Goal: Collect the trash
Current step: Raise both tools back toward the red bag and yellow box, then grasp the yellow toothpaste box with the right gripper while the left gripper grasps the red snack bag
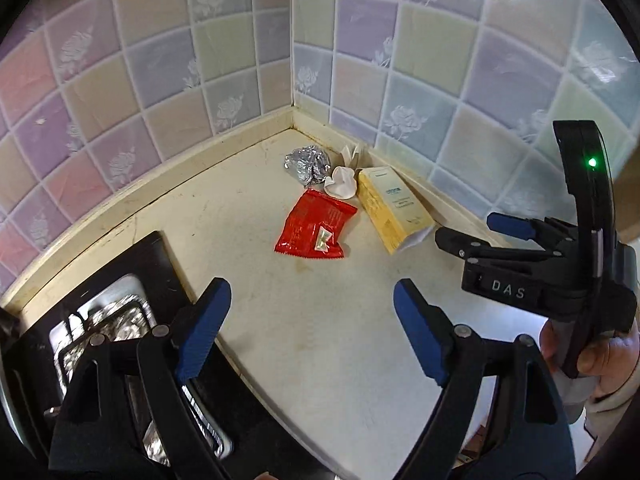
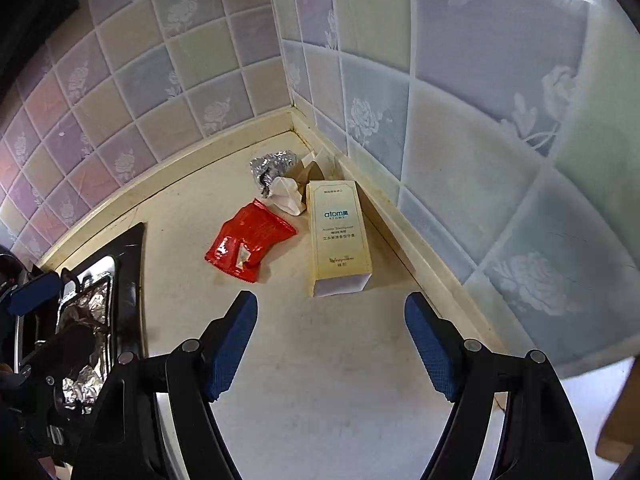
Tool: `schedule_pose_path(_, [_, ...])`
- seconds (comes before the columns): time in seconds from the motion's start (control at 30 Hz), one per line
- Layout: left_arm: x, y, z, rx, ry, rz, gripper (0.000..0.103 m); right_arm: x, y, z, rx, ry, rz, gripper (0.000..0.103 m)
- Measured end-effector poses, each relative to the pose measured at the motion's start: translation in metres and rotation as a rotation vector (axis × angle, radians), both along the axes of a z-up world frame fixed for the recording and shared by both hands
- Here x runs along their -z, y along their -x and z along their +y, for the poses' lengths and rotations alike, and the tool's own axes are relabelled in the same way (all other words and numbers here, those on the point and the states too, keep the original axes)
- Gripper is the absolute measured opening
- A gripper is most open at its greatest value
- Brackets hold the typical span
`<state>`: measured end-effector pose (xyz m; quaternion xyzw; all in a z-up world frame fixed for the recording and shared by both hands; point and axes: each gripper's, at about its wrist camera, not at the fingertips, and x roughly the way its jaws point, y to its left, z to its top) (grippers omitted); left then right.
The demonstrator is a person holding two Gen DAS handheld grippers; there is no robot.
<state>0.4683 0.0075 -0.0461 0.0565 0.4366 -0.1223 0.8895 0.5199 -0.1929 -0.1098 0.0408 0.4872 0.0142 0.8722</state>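
Both your left tongs (image 1: 312, 330) and right tongs (image 2: 331, 346) are wide and empty. The flat red plastic wrapper (image 2: 248, 242) is light, thin and slippery; pinch its raised crinkly edge.

The right gripper (image 2: 330, 340) hangs over a cream counter (image 2: 320, 380), its blue fingers (image 2: 232, 344) wide apart with nothing between them. Ahead lie a red wrapper (image 2: 250, 240), a pale yellow box (image 2: 340, 236), a white tissue (image 2: 287, 196) and crumpled foil (image 2: 272, 166) near the tiled corner. A foil-lined stove (image 2: 86, 320) sits at left.
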Motion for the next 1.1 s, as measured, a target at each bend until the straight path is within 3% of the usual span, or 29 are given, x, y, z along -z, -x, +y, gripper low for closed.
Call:
schedule_pose_path(0.2, [0.049, -0.061, -0.028, 0.024, -0.029, 0.058, 0.083, 0.055, -0.048, -0.015, 0.015, -0.023, 0.039, 0.077])
schedule_pose_path(0.43, [0.1, -0.105, -0.051, 0.039, -0.078, 0.126, 0.083, 0.092, -0.081, -0.014, -0.003, -0.047, 0.061, 0.077])
schedule_pose_path(0.6, [0.126, -0.132, -0.058, 0.039, -0.06, 0.169, 0.084, 0.108, -0.098, -0.013, -0.006, -0.038, 0.063, 0.077])
schedule_pose_path(0.7, [0.136, -0.144, -0.057, 0.054, -0.035, 0.185, 0.085, 0.114, -0.105, -0.014, -0.004, -0.065, 0.061, 0.07])
schedule_pose_path(0.87, [0.152, -0.165, -0.051, 0.045, -0.03, 0.228, 0.085, 0.119, -0.11, -0.005, -0.04, -0.023, 0.057, 0.067])
schedule_pose_path(0.93, [0.158, -0.172, -0.049, 0.038, -0.02, 0.245, 0.085, 0.121, -0.112, -0.001, -0.053, -0.019, 0.05, 0.058])
schedule_pose_path(1.1, [0.164, -0.18, -0.054, 0.044, -0.043, 0.237, 0.075, 0.124, -0.113, 0.005, -0.069, -0.007, 0.043, 0.052])
